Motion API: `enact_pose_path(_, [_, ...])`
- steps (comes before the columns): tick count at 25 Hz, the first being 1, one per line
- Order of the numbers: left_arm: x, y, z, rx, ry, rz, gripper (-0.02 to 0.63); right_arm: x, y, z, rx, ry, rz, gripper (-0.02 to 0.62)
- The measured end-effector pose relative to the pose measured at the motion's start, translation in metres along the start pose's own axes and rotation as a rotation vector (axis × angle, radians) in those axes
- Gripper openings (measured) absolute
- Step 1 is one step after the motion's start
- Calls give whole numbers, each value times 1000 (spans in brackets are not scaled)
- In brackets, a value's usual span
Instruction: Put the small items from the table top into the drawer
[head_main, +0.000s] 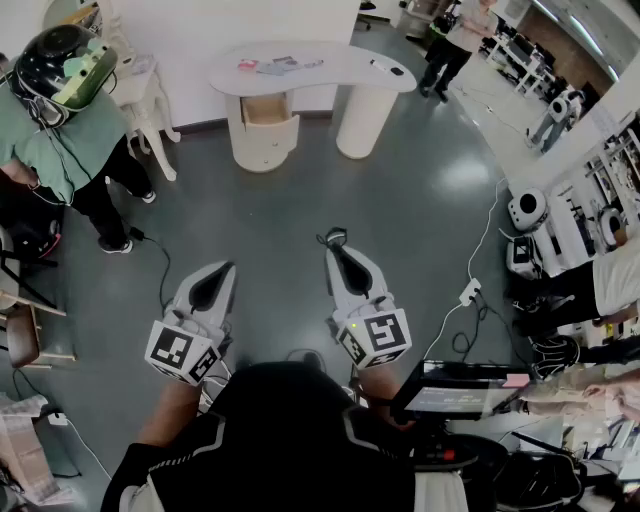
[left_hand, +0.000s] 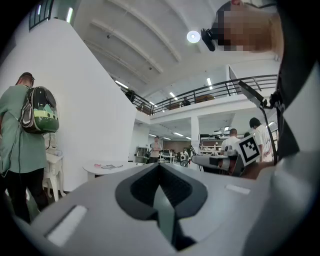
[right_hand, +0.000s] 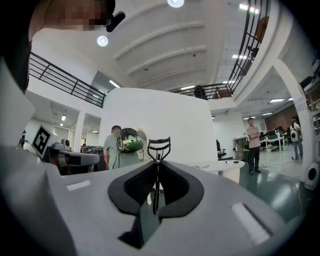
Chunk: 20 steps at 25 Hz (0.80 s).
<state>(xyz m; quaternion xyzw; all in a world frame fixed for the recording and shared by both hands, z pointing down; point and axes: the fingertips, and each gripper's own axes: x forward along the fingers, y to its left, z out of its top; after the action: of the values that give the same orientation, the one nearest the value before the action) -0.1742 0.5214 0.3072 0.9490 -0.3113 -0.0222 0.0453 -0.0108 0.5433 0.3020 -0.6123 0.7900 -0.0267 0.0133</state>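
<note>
Grippers level, table (head_main: 330, 62) far ahead.
Right gripper (head_main: 336, 250) clamps a curler (right_hand: 158, 150); left gripper (head_main: 222, 270) closed, empty. Person (head_main: 70, 140) far left; drawer (head_main: 265, 108) open.

The head camera is looking steeply down from above onto the floor (head_main: 400, 200), with the white counter (head_main: 340, 62) far ahead. Both gripper cameras are facing level, sharing that distant counter and the person (left_hand: 15, 135) carrying a green backpack (left_hand: 41, 111).
</note>
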Motion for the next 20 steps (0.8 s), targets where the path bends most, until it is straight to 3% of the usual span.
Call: enact_pose_path(20, [-14, 18, 7, -5, -3, -2, 0, 20, 16, 4, 22, 2, 14, 28])
